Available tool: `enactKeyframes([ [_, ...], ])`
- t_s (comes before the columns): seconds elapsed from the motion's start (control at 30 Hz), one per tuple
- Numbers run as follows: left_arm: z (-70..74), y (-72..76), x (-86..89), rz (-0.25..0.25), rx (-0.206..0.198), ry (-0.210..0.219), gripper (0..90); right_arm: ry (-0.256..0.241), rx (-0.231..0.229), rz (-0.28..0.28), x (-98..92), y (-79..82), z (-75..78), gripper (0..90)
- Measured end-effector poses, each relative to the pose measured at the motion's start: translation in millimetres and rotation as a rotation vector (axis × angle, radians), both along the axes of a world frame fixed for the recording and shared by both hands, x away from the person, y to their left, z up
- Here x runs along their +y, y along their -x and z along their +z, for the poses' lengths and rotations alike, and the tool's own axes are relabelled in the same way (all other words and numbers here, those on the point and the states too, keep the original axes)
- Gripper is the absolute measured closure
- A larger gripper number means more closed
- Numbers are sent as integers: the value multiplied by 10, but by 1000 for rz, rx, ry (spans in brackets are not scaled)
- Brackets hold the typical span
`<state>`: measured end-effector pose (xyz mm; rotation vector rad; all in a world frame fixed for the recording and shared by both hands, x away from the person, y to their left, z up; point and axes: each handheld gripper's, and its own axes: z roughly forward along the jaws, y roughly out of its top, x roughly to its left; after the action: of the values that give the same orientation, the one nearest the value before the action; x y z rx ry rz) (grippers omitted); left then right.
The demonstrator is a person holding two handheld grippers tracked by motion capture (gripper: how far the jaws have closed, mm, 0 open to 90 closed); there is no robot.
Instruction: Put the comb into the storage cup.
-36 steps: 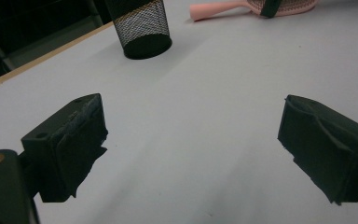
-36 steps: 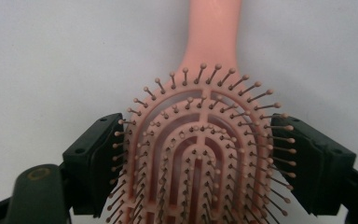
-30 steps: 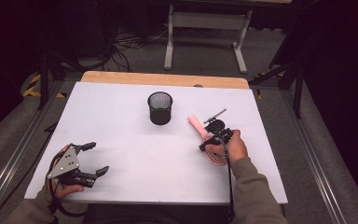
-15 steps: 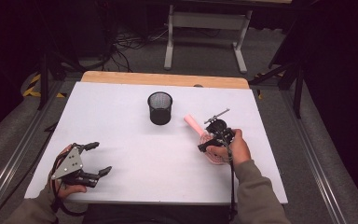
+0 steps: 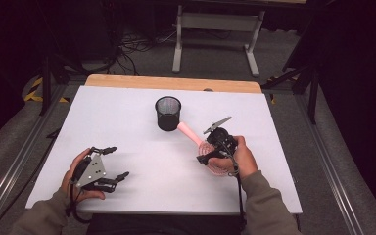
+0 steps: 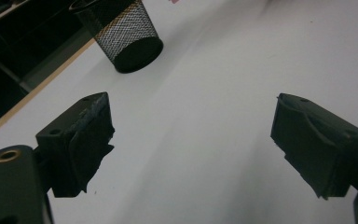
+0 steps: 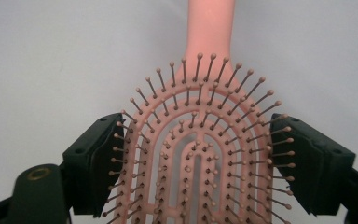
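A pink hairbrush [image 5: 190, 132] lies right of centre on the white table [image 5: 117, 122], its handle pointing at a black mesh cup [image 5: 168, 113]. My right gripper [image 5: 206, 152] is shut on the brush's head. In the right gripper view the jaws press both sides of the bristled head of the hairbrush [image 7: 209, 32], bristles facing the camera, with my right gripper [image 7: 198, 154] around it. My left gripper [image 5: 118, 162] rests open at the front left, holding nothing. In the left gripper view my left gripper [image 6: 191, 135] stands wide open over bare table, with the mesh cup [image 6: 128, 32] far ahead.
A wooden strip [image 5: 171, 83] borders the table's far edge. Beyond it are a dark floor with cables and the grey legs of another stand [image 5: 178, 44]. Metal rails [image 5: 323, 161] run along both sides of the table.
My right gripper has carried the hairbrush left, so its handle tip now nearly reaches the mesh cup. The left gripper has stayed almost still.
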<state>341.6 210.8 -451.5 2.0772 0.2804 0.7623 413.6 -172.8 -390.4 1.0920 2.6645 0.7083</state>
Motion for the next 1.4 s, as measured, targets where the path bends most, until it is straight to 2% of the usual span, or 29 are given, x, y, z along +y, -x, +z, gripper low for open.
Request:
enactKeyframes([
  [0.07,23,-15,-96,-12,-22,-17,146,-5,0,19,46,29,11,207],
  [0.23,62,-16,-350,-38,-112,-88,162,-11,6,63,162,92,17,207],
  [0.27,62,-16,-350,-38,-112,-88,166,-11,6,63,162,92,17,207],
  [0.33,61,-33,-537,-45,-180,-154,177,-4,10,78,234,99,7,207],
  [0.37,61,-33,-537,-45,-180,-154,181,-3,12,83,261,96,4,207],
  [0.4,52,-51,-649,-44,-220,-183,193,-2,16,88,291,92,2,207],
  [0.43,52,-51,-649,-44,-220,-183,196,-2,16,88,291,92,2,207],
  [0.53,17,-92,-867,-34,-324,-253,212,-3,29,111,419,79,-16,207],
  [0.57,17,-92,-867,-34,-324,-253,220,-3,29,111,419,79,-16,207],
  [0.7,-18,-137,-1019,-29,-398,-315,232,10,45,137,566,72,-45,207],
  [0.87,-72,-157,-1131,2,-496,-371,268,22,52,162,683,55,-72,207],
  [0.97,-109,-172,-1182,13,-540,-398,316,32,52,173,751,42,-71,207],
  [1.03,-114,-172,-1194,8,-542,-407,356,38,48,180,802,37,-63,207],
  [1.07,-129,-163,-1218,6,-559,-429,388,37,47,180,826,34,-56,207],
  [1.2,-165,-152,-1261,9,-596,-462,483,47,48,190,895,32,-57,206],
  [1.27,-198,-134,-1282,7,-606,-457,545,44,49,193,931,35,-58,207],
  [1.3,-187,-107,-1288,8,-635,-518,591,44,51,194,946,39,-58,207],
  [1.37,-208,-90,-1299,-2,-648,-505,638,55,54,207,969,44,-57,206],
  [1.4,-210,-82,-1304,-8,-656,-519,657,56,56,206,977,47,-52,207],
])
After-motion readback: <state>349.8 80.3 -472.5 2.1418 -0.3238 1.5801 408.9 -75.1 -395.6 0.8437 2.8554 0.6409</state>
